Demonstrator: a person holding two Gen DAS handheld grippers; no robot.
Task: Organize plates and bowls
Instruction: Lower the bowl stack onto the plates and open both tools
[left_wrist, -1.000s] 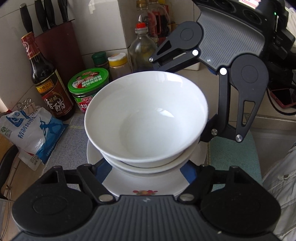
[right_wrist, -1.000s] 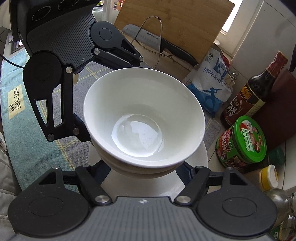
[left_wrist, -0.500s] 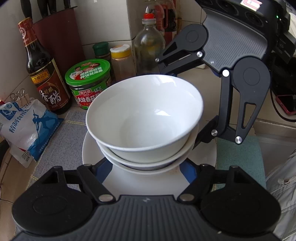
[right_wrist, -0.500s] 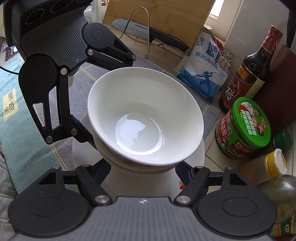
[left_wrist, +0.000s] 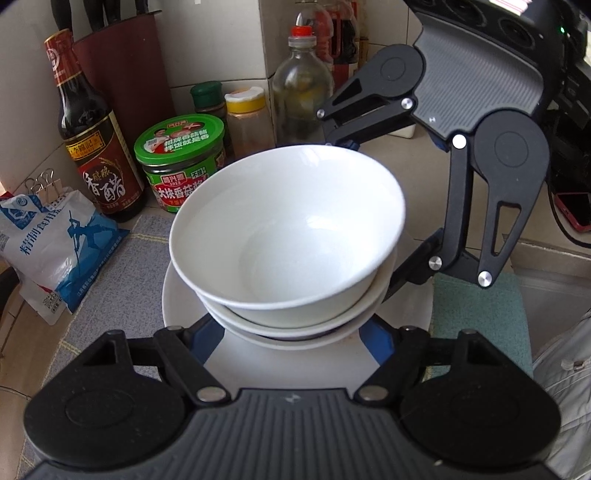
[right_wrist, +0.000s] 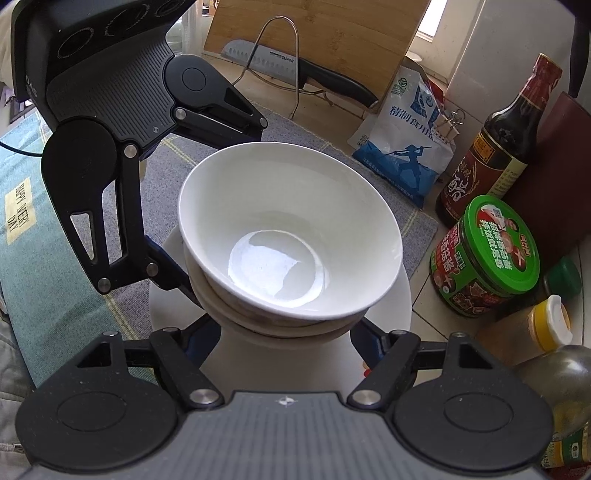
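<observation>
Upright, nested bowls (left_wrist: 288, 236) (mouths up), on plate (left_wrist: 184, 306)

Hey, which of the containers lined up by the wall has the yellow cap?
The small spice jar with reddish-brown powder, standing between the green-capped jar and the clear red-capped bottle. It alone has a yellow cap.

2 white bowls (left_wrist: 288, 236) nested upright, centred on white plate (left_wrist: 177, 295), on grey mat (left_wrist: 122, 280)
</observation>
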